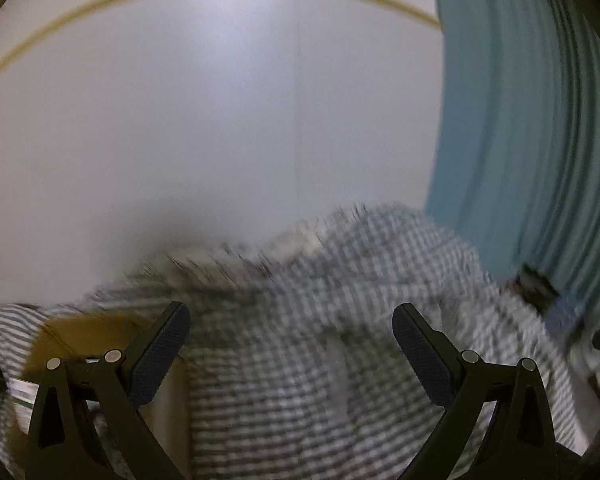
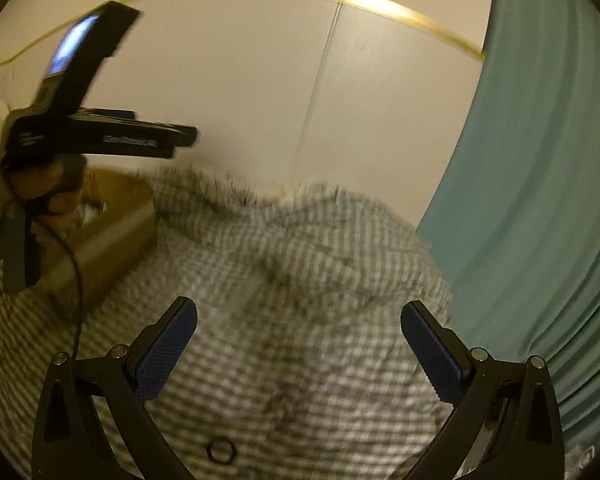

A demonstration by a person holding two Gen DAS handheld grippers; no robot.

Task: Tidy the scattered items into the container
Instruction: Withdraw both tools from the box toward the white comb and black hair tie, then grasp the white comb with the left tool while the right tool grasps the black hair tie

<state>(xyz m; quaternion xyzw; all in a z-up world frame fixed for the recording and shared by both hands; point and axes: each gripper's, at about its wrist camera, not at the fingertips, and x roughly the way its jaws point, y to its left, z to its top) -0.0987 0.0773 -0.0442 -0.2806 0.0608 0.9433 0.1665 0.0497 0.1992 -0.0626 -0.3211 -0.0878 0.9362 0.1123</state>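
Both views are motion-blurred. My left gripper (image 1: pixel 292 320) stands open over the grey checked bedding (image 1: pixel 300 360), with nothing between its fingers. A brown cardboard box (image 1: pixel 80 332) lies just behind its left finger, at the lower left. My right gripper (image 2: pixel 300 312) is also wide open and empty above the same bedding (image 2: pixel 300 260). A small black ring (image 2: pixel 221 450) lies on the cloth close under it. In the right wrist view the cardboard box (image 2: pixel 116 224) sits at mid left, with a hand (image 2: pixel 24 192) holding the left gripper's body above it.
A teal curtain (image 1: pixel 532 120) hangs along the right side, also seen in the right wrist view (image 2: pixel 540 200). A pale wall (image 1: pixel 220 120) rises behind the bed. A dark blurred object (image 1: pixel 536 288) lies at the curtain's foot. Something white and green (image 1: pixel 24 392) shows beside the box.
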